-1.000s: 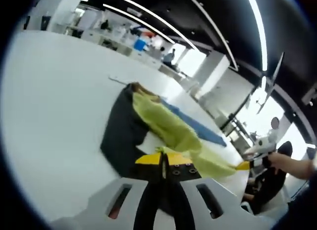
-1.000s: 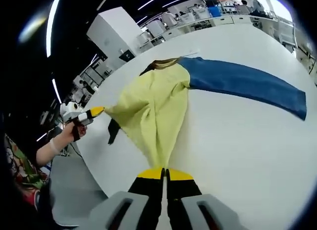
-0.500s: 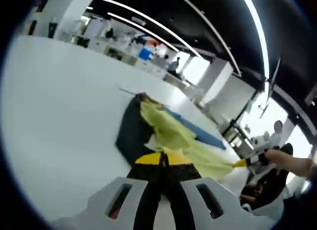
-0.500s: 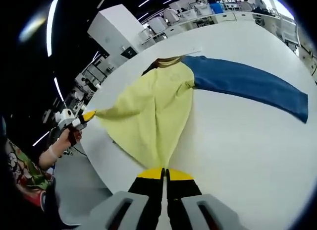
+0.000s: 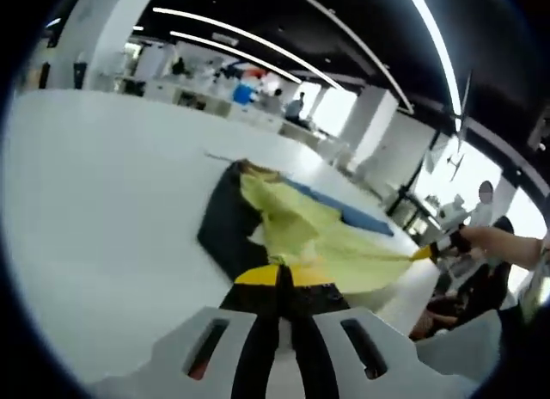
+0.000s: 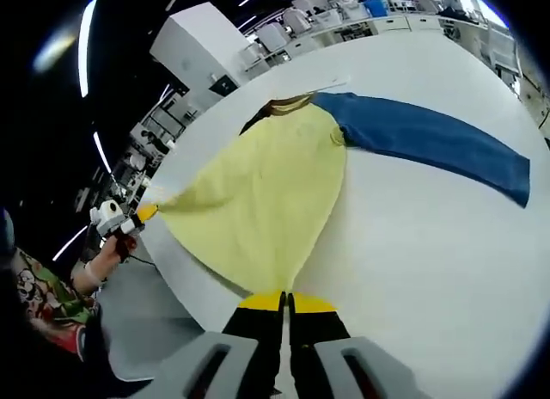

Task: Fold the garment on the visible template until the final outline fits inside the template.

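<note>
Right gripper view, garment (image 6: 258,201) stretched over table (image 6: 412,244) edge, both hand-held grippers clamped.

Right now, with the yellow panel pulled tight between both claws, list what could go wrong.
1. The left claw holds its corner of the yellow fabric panel out past the white table's edge; released there, the cloth might slide off.
2. The long blue sleeve lies stretched far to one side, so the outline is probably still too wide.
3. The right claw grips only a bunched tip of cloth, which could slip out under tension.
</note>
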Action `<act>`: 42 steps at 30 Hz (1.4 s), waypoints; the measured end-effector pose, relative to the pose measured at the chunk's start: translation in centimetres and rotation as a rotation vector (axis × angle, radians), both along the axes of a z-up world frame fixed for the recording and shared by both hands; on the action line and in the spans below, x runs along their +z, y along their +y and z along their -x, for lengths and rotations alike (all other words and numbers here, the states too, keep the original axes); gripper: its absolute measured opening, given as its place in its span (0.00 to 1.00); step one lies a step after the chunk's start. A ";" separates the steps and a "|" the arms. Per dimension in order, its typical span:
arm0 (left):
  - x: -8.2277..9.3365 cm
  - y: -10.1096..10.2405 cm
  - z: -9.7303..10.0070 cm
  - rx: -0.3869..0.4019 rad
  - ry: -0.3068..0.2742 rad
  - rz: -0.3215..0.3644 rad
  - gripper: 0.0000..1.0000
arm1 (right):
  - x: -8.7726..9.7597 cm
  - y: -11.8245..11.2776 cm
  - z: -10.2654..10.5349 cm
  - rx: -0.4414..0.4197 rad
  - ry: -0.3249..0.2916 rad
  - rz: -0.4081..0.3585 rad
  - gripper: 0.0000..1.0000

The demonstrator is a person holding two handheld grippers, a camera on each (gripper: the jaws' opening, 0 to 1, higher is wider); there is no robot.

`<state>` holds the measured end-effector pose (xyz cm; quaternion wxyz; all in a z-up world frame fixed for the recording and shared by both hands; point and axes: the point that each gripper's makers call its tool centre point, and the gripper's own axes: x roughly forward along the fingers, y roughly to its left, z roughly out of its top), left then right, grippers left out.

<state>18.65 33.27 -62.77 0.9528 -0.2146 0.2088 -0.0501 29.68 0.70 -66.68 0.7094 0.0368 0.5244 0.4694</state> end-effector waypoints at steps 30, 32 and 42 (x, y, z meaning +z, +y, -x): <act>-7.1 -4.0 5.2 -0.286 0.370 -0.071 0.00 | -4.2 -3.3 2.4 -0.032 0.095 0.086 0.00; -7.2 -4.2 5.2 -0.292 0.370 -0.073 0.00 | -4.4 -3.6 2.3 -0.037 0.094 0.094 0.00; -7.7 -5.0 5.2 -0.329 0.386 -0.055 0.00 | -4.8 -4.3 2.0 -0.050 0.081 0.123 0.00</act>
